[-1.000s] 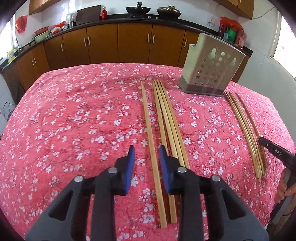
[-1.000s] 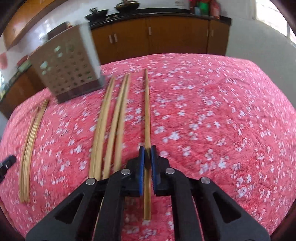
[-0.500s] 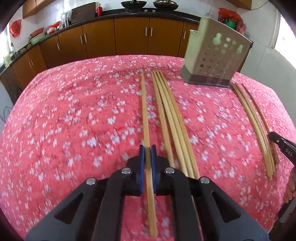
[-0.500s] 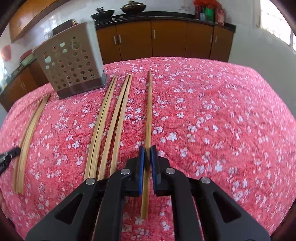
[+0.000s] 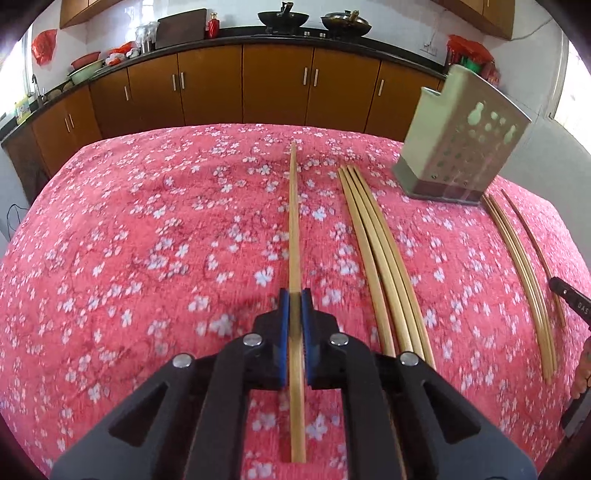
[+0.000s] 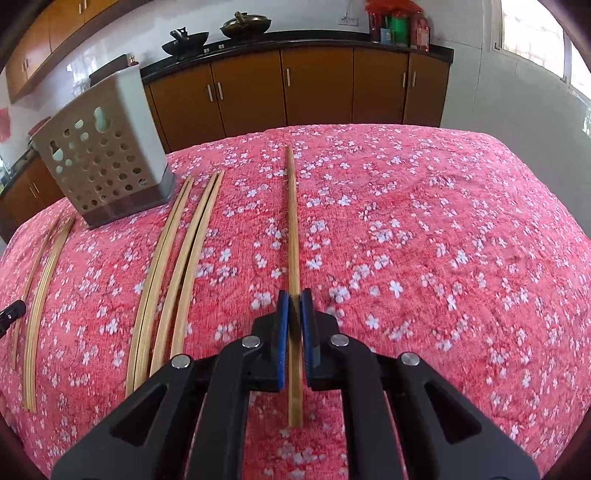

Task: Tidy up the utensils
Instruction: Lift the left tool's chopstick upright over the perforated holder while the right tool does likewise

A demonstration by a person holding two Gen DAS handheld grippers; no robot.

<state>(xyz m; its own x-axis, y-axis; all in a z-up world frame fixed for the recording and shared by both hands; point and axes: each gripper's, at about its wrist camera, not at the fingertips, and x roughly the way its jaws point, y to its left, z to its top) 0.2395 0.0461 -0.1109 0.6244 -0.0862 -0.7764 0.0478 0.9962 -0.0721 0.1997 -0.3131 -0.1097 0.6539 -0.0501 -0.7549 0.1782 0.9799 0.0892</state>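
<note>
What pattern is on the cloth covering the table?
The tablecloth is red-pink, scattered with small white blossoms; the right wrist view shows it best.

cabinets: brown base units (image 5: 273,88) along far wall, dark countertop (image 6: 295,38) | stove: two woks (image 5: 282,16) | walls: white tile (image 6: 476,74) | window (image 6: 532,33): bright daylight, right | surface: red floral cloth (image 5: 147,229)

Bamboo chopsticks (image 5: 384,258) in loose rows, perforated beige holder (image 5: 461,147) upright
</note>
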